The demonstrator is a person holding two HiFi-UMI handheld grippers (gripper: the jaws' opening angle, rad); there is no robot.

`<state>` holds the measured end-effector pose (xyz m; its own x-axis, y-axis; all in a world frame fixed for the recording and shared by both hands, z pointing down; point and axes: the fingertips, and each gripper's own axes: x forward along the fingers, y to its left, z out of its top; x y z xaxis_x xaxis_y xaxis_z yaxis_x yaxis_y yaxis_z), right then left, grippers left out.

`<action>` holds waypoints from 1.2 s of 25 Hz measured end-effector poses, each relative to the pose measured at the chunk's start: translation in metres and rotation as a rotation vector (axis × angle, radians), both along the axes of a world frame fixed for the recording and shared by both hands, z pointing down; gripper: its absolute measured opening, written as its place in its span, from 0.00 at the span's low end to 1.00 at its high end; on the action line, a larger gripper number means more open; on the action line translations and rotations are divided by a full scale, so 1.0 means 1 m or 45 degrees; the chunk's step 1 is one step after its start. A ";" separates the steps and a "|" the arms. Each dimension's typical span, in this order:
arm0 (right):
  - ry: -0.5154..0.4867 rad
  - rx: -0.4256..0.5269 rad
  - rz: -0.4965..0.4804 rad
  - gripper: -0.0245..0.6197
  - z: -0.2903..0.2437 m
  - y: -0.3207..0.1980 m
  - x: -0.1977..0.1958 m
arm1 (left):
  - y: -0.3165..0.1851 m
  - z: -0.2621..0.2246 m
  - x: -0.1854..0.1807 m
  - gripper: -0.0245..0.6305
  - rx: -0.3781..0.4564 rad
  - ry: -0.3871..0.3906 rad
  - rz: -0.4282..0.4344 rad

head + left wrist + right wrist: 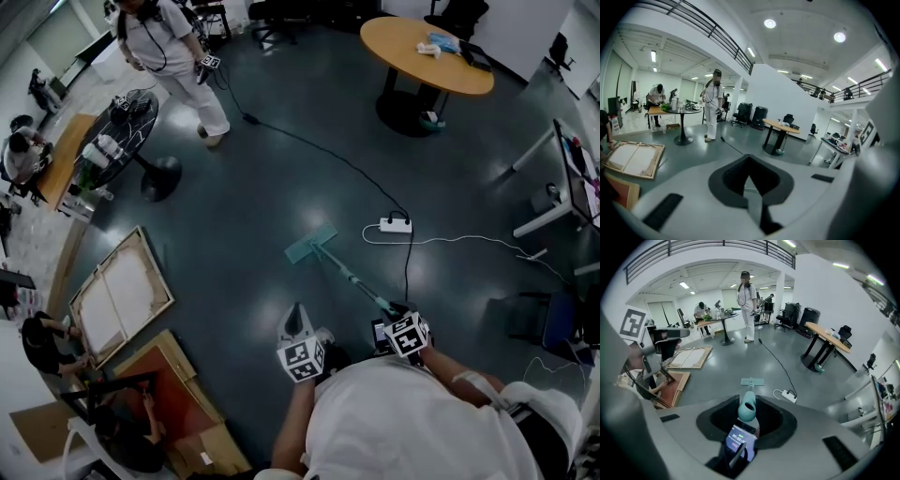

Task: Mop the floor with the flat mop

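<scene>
The flat mop's teal head lies flat on the dark floor ahead of me, and its handle slants back to my right gripper. In the right gripper view the teal handle end sits between the jaws, which are shut on it, and the mop head shows beyond. My left gripper hangs to the left of the handle, apart from it. Its jaws are shut with nothing in them.
A white power strip with its cables lies just right of the mop head. A round wooden table stands far right, a black round table far left. A person in white stands beyond. A canvas frame lies at the left.
</scene>
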<state>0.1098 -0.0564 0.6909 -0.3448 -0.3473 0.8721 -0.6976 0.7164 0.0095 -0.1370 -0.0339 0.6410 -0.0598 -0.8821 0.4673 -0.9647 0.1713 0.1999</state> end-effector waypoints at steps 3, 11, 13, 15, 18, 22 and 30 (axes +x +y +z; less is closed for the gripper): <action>-0.009 0.035 -0.018 0.21 -0.014 0.007 0.002 | 0.004 0.001 0.004 0.04 0.003 0.004 0.001; -0.036 0.056 -0.018 0.21 -0.017 0.012 -0.003 | 0.011 0.000 0.009 0.04 0.011 0.006 0.012; -0.043 0.055 -0.010 0.21 -0.017 0.013 -0.004 | 0.012 -0.001 0.009 0.04 0.015 0.005 0.017; -0.043 0.055 -0.009 0.21 -0.017 0.014 -0.005 | 0.012 -0.002 0.008 0.04 0.019 0.004 0.021; -0.049 0.049 -0.007 0.21 -0.015 0.018 -0.010 | 0.013 0.000 0.004 0.04 0.019 0.006 0.028; -0.055 0.060 -0.007 0.21 -0.017 0.017 -0.015 | 0.012 0.002 -0.001 0.04 0.015 0.011 0.036; -0.060 0.067 -0.007 0.21 -0.016 0.016 -0.021 | 0.006 0.007 -0.003 0.04 0.008 0.021 0.059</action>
<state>0.0885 -0.0403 0.6745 -0.3868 -0.3906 0.8354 -0.6943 0.7195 0.0149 -0.1401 -0.0280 0.6481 -0.0110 -0.8865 0.4625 -0.9683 0.1249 0.2164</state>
